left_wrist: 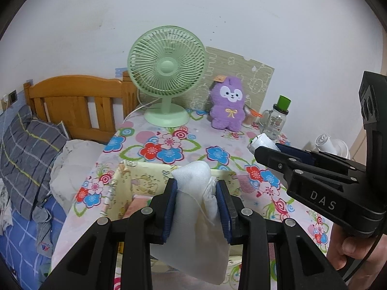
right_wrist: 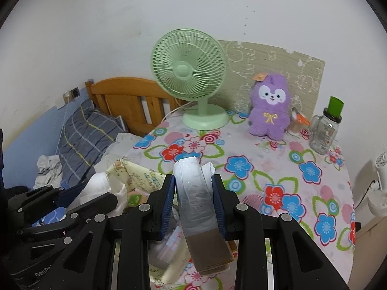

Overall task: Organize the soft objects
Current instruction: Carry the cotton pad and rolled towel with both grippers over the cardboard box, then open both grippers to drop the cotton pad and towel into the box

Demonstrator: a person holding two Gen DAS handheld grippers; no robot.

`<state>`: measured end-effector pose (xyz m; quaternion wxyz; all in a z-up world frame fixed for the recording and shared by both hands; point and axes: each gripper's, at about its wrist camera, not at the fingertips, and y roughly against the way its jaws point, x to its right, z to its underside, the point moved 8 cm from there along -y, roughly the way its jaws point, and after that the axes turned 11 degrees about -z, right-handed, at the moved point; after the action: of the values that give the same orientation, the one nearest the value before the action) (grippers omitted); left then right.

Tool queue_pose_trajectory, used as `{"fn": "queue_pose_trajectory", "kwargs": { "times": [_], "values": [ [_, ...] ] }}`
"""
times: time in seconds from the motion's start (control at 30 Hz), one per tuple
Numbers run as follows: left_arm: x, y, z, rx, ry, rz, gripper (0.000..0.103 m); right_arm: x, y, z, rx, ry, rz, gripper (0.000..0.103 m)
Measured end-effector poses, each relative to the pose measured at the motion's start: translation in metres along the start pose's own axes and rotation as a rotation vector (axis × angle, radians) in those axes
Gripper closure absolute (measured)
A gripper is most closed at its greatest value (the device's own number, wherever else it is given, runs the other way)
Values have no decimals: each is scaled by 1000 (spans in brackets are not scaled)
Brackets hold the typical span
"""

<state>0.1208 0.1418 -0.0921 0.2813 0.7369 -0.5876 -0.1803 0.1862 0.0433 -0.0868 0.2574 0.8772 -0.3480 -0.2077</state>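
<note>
My left gripper [left_wrist: 197, 188] is shut on a white cloth pouch [left_wrist: 193, 217] and holds it above a yellow patterned box [left_wrist: 135, 178] on the flowered table. My right gripper [right_wrist: 193, 186] is shut on a roll of white plastic bags [right_wrist: 196, 200] with a brown end, over the same box [right_wrist: 135, 174]. The right gripper also shows at the right of the left wrist view [left_wrist: 263, 149], and the left gripper at the lower left of the right wrist view [right_wrist: 101, 197]. A purple plush toy [left_wrist: 227, 104] [right_wrist: 271, 108] stands at the back of the table.
A green desk fan [left_wrist: 167, 77] [right_wrist: 191, 79] stands at the table's back, next to the plush. A clear bottle with a green cap [left_wrist: 278, 118] [right_wrist: 326, 128] stands at the back right. A bed with a grey plaid pillow [left_wrist: 26, 159] lies to the left.
</note>
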Motion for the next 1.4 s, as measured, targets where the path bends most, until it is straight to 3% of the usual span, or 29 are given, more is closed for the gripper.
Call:
{"fn": "queue_pose_trajectory", "kwargs": {
  "times": [0.5,0.93,1.23,1.4],
  "values": [
    [-36,-5,-2,-6,37,-40,70,-32,-21,-7,-24,45,-24,69],
    [-44,-26,2,-45,51,-51,70,-31,-36,-6,-48,43,-30,69],
    [-53,-36,5,-65,72,-74,42,-27,-47,-3,-69,33,-34,69],
    [-55,-34,4,-60,79,-71,33,-28,-47,-2,-69,30,-38,69]
  ]
}}
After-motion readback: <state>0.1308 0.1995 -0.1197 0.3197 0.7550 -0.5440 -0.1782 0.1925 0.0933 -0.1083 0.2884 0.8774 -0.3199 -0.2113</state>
